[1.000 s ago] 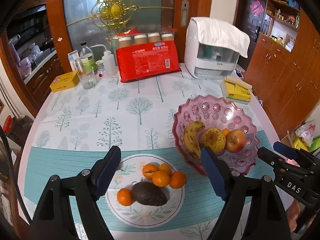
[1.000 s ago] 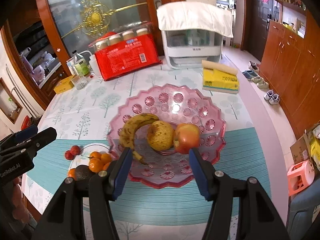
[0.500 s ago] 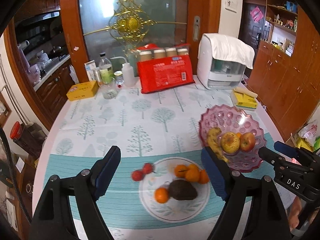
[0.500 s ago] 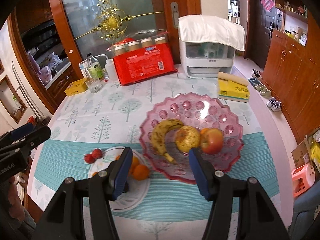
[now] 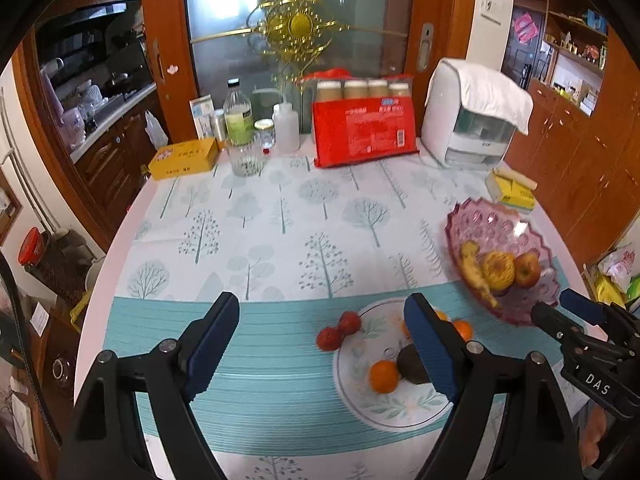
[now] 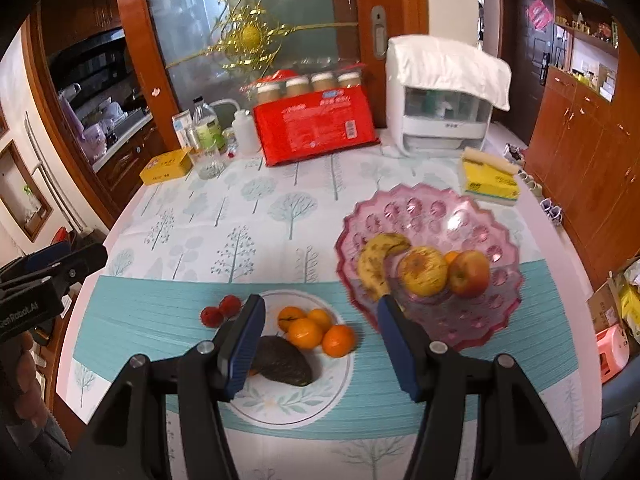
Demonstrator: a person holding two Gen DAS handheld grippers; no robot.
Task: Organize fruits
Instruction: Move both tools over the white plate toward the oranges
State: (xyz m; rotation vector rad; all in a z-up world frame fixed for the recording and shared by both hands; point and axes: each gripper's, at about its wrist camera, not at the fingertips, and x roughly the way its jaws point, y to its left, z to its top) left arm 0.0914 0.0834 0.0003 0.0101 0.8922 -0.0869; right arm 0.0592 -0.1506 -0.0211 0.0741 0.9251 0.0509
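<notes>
A white leaf-patterned plate [image 6: 292,404] near the table's front edge holds several oranges [image 6: 306,332] and a dark avocado [image 6: 284,362]. Two small red fruits [image 6: 220,311] lie on the cloth just left of it. To its right, a pink glass bowl [image 6: 420,208] holds a banana [image 6: 372,260], a yellowish fruit [image 6: 424,270] and a red apple [image 6: 470,272]. My right gripper [image 6: 320,306] hangs open above the plate, holding nothing. My left gripper [image 5: 320,312] is open and empty over bare cloth, with the plate [image 5: 392,408] and red fruits [image 5: 338,330] at its right finger.
Along the table's back stand a red package [image 5: 362,136], a white appliance [image 5: 468,128], bottles and a glass [image 5: 244,156], and a yellow box [image 5: 184,158]. A yellow pack [image 6: 488,180] lies behind the bowl. The table's rounded edge drops off left and right.
Both grippers have drawn back and to the left, so the plate and bowl slid right and look smaller. The two red fruits came into view. The jaws look unchanged.
</notes>
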